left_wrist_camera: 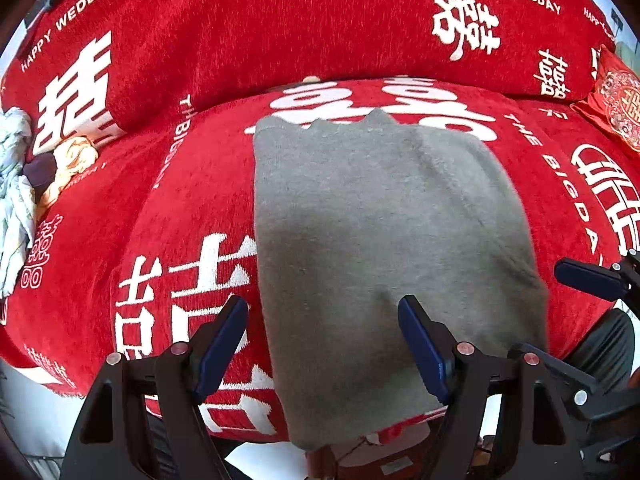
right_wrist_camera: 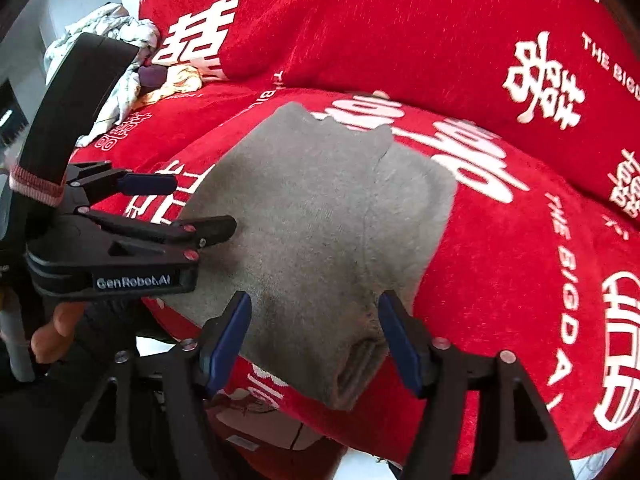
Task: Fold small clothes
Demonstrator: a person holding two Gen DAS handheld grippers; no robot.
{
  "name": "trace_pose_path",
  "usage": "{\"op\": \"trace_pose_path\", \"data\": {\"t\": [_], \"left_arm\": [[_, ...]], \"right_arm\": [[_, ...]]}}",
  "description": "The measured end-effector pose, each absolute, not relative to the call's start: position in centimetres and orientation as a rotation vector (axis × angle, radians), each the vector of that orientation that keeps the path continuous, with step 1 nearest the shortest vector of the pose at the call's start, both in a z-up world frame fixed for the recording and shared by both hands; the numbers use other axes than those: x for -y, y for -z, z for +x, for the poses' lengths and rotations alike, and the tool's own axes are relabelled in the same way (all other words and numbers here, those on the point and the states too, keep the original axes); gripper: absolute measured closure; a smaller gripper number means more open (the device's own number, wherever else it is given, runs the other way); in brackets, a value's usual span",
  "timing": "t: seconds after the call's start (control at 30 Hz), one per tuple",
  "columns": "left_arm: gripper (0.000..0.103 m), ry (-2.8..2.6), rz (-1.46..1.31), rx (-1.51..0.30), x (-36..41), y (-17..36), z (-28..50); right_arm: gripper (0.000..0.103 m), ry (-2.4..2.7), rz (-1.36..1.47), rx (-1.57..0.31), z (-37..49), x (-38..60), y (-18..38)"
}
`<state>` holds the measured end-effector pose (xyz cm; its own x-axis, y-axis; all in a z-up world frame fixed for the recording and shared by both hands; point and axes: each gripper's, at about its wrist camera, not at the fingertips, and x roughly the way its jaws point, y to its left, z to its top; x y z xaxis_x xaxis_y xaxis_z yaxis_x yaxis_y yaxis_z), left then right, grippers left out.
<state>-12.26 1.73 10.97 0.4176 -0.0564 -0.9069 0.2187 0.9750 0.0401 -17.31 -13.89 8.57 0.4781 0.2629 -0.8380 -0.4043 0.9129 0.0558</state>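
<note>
Red wedding-print cover (left_wrist_camera: pixel 192 184) drapes the sofa seat, and a folded grey garment (left_wrist_camera: pixel 372 240) lies flat on it, reaching the front edge. Left claw (left_wrist_camera: pixel 324 344) and right claw (right_wrist_camera: pixel 316 340) hang spread wide above its near end, gripping nothing.

A home living room: a sofa (left_wrist_camera: pixel 168 200) under a red wedding-print cover, a matching cushion (left_wrist_camera: pixel 616 96), loose laundry (left_wrist_camera: pixel 16 184) heaped at one end.
</note>
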Motion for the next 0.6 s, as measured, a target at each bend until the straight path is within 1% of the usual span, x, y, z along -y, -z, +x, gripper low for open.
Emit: {"op": "trace_pose_path", "data": {"t": [0.17,0.3,0.6], "left_arm": [[0.024,0.176,0.196,-1.128,-0.8,-11.2,-13.1],[0.024,0.162,0.206,-1.161,-0.7,-10.7,-13.2],[0.024,0.188,0.188,-1.166,-0.7,-10.3,-13.7]], "right_arm": [[0.032,-0.361,-0.197,-0.983,-17.6,13.5,-9.3],[0.032,-0.339,-0.222,-0.994,-17.5,13.4,-9.0],[0.032,-0.319,-0.219,-1.015,-17.3,13.7,-8.4]]}}
